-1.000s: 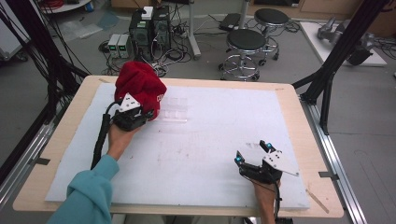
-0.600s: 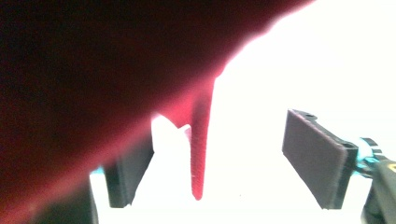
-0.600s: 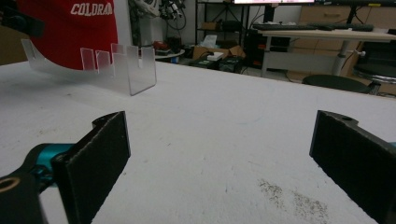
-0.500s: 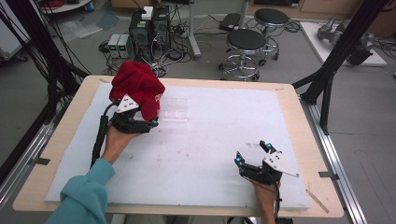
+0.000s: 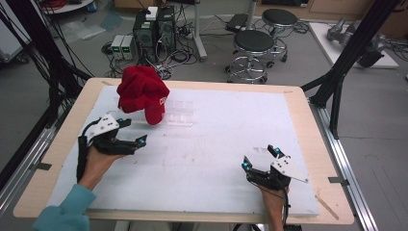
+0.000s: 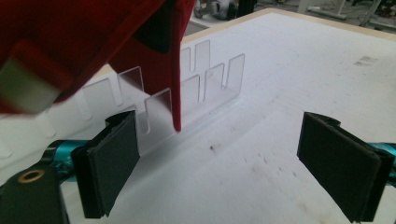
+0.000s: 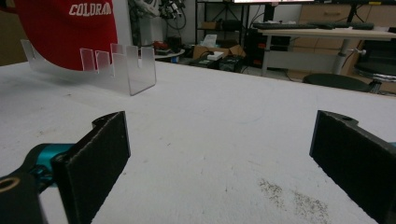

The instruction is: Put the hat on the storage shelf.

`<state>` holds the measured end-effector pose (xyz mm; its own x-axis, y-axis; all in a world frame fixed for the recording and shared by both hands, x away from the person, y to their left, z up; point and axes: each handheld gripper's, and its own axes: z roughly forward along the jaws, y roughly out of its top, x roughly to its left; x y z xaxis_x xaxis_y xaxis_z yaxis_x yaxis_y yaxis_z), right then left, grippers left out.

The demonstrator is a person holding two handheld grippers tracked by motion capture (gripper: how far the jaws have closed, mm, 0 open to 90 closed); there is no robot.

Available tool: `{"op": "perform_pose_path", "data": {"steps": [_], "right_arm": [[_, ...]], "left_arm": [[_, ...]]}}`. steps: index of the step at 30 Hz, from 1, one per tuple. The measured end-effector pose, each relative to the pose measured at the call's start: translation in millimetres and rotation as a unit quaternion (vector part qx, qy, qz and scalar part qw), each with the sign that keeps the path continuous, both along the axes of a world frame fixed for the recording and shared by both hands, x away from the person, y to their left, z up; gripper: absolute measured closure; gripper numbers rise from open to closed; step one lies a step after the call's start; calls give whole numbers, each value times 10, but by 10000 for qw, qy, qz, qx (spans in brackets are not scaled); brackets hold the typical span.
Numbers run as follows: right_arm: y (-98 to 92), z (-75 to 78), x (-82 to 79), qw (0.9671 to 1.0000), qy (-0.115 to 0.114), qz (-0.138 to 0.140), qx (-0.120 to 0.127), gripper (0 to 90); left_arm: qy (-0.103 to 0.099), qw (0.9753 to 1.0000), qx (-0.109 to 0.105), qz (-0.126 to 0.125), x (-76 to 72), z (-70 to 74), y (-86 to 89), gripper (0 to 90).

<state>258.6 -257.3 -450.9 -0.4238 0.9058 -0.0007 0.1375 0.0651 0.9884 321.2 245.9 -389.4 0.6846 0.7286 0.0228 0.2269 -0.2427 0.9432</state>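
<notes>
Judging progress: the red cap appeared hung already, so the placing seemed done and only the retreat of the hands looked left.

High view, cap: the red baseball cap (image 5: pixel 142 95) sat perched over the clear acrylic rack (image 5: pixel 178 113) at the far left of the desk (image 5: pixel 308 144), its crown raised off the white surface.

High view, left tongs: the left tongs (image 5: pixel 131 131) lay just in front of the cap, apart from it, spread wide and holding nothing.

High view, right tongs: the right tongs (image 5: pixel 260 158) rested near the front right of the desk, well apart from cap and rack, spread and empty.

Left gripper view, cap: the cap (image 6: pixel 84 42) hung close above and to the left, a red edge drooping down in front of the slotted rack (image 6: pixel 187 93).

Left gripper view, jaws: both black pads stood far apart with bare desk between them; neither touched the fabric.

Right gripper view, cap: the cap (image 7: pixel 70 32) showed white lettering reading "COLORA" and sat behind the upright tabs of the rack (image 7: pixel 116 65), far off at the upper left.

Right gripper view, jaws: wide apart, nothing between them but the desk top.

Left to do: as I judged it, checking that the cap sat steady on the rack; whether it was fully seated could not be told.
</notes>
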Motion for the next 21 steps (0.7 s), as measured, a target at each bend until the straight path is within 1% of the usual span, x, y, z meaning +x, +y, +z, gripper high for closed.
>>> {"op": "perform_pose_path", "data": {"steps": [1,3,4,5,6,9,10,12,13,14,15,16,18,19,20,21], "right_arm": [[0,-1,-1,10000,-10,5,-12,38],[0,0,1,10000,-24,12,-22,38],[1,-1,-2,10000,-14,-1,-13,37],[0,-1,0,10000,-36,8,-29,37],[-1,-1,-1,10000,-36,7,-38,37],[1,-1,-2,10000,-48,8,-34,36],[1,-1,-2,10000,-42,6,-30,36],[2,-2,-2,10000,-48,-1,-34,36],[2,-2,-2,10000,-45,-3,-34,36],[3,-2,-2,10000,-46,-8,-40,36],[3,-1,-2,10000,-46,-7,-41,36],[3,-2,-2,10000,-45,-4,-40,36],[3,-1,-2,10000,-46,-5,-41,36],[4,-2,-2,10000,-42,6,-40,36],[3,-2,-1,10000,-50,4,-45,36],[3,-2,-2,10000,-49,3,-42,37]], "left_arm": [[-50,10000,-78,-24,-94,-36,99,133],[-108,9999,-109,-49,-203,-99,222,133],[-159,9998,-124,-52,-247,-133,282,133],[-159,9998,-124,-52,-247,-133,282,133],[-219,9995,-220,-8,-318,-198,394,133],[-346,9987,-360,90,-398,-282,511,133],[-362,9985,-382,122,-416,-301,529,133],[-530,9973,-463,218,-473,-348,556,137],[-530,9973,-463,218,-473,-348,556,139],[-649,9960,-552,262,-512,-392,578,139],[-649,9960,-552,262,-512,-392,578,139],[-732,9950,-599,308,-535,-430,582,138],[-785,9945,-598,338,-553,-467,573,138],[-824,9944,-548,362,-562,-485,569,139],[-864,9940,-543,394,-568,-506,565,138],[-860,9938,-577,396,-568,-529,569,139]]}}
